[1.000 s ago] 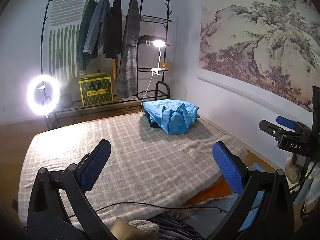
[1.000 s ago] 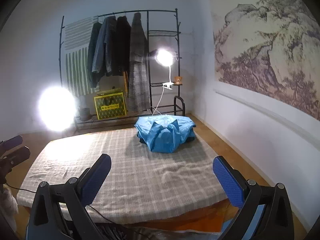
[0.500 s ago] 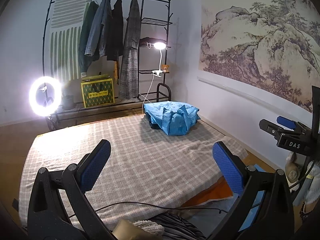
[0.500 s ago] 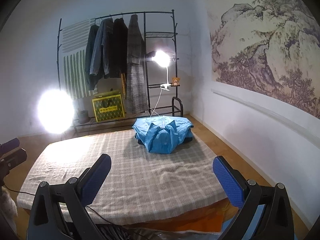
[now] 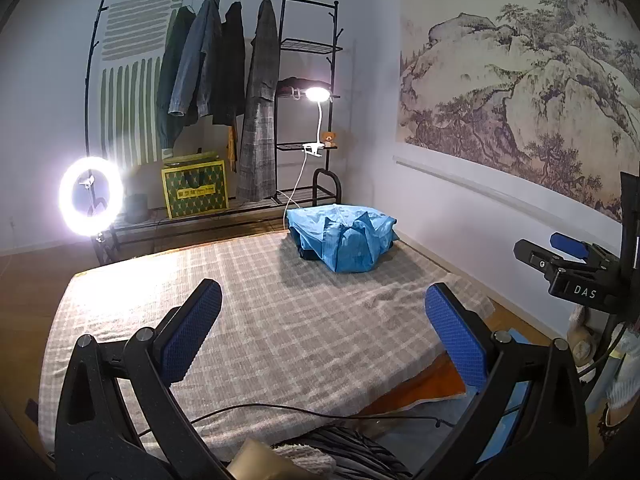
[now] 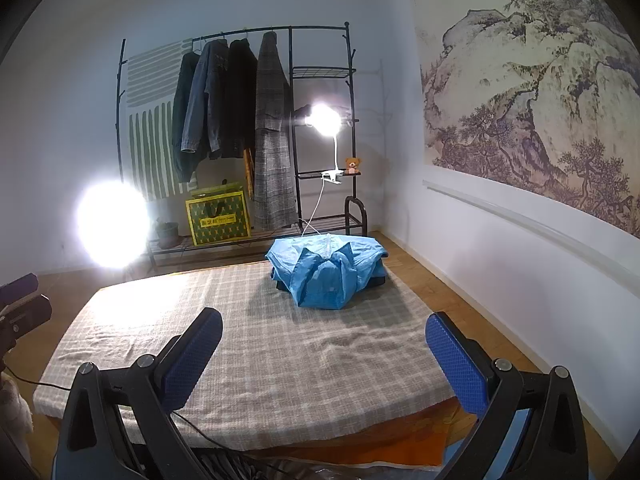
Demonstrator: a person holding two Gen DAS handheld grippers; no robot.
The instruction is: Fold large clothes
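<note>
A folded light-blue shirt (image 5: 344, 238) (image 6: 326, 270) lies on top of a dark garment at the far right corner of a bed covered with a grey checked blanket (image 5: 256, 320) (image 6: 256, 344). My left gripper (image 5: 324, 332) hangs open over the near part of the bed, far short of the shirt, with nothing between its blue pads (image 5: 192, 330). My right gripper (image 6: 324, 354) is open too, above the near edge of the bed, and empty. It also shows at the right edge of the left wrist view (image 5: 568, 264).
A black clothes rack (image 6: 248, 128) with hanging coats stands behind the bed, with a yellow-green box (image 6: 218, 220), a clip lamp (image 6: 324, 120) and a ring light (image 5: 90, 196). A white wall with a landscape painting (image 5: 520, 80) runs along the right. A cable (image 5: 280, 408) crosses the near edge.
Both views have risen and drifted slightly, so the shirt sits a little lower and nearer the middle. Both grippers stay open, and the shirt has not moved on the bed.
</note>
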